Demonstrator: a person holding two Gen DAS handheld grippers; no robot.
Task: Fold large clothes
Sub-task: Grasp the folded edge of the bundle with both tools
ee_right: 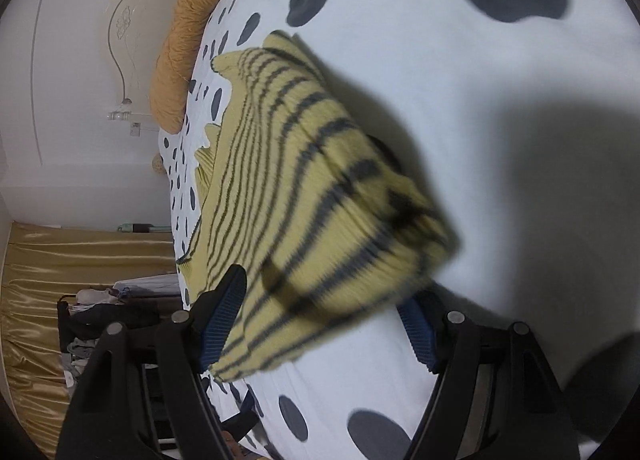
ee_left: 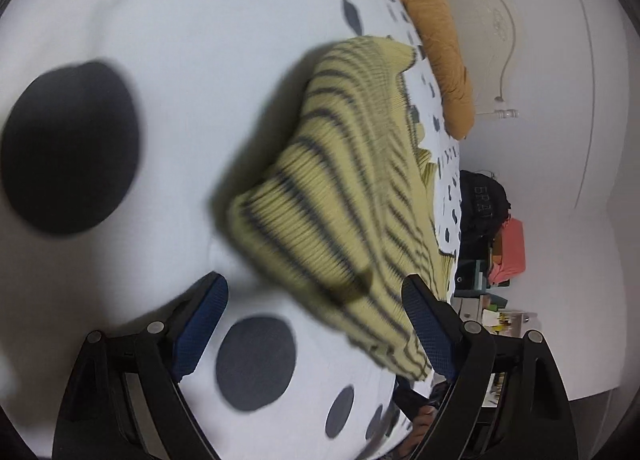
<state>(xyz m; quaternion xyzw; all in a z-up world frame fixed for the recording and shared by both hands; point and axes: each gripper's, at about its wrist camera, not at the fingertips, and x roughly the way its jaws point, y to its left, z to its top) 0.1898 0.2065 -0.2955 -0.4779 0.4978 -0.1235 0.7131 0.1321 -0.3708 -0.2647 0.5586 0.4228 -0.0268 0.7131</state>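
- Lying ahead of both hand-held grippers on the spotted bed sheet [ee_left: 168,107], the yellow striped sweater [ee_left: 352,187] is partly folded.
- Left hand-held gripper [ee_left: 316,324]: jaws spread, sweater edge between them.
- Right hand-held gripper [ee_right: 320,320]: jaws apart around the sweater's near fold.
- Orange pillow [ee_right: 184,47] beyond.

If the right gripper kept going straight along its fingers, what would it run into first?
Most likely the yellow striped sweater: its blurred folded edge lies right ahead of the open right gripper, above the spotted bedsheet. Depth is uncertain.

Pale letters reading "BRAT" stand on a black garment [ee_left: 482,199] beside the bed. The last letter is unclear. No other text is legible.
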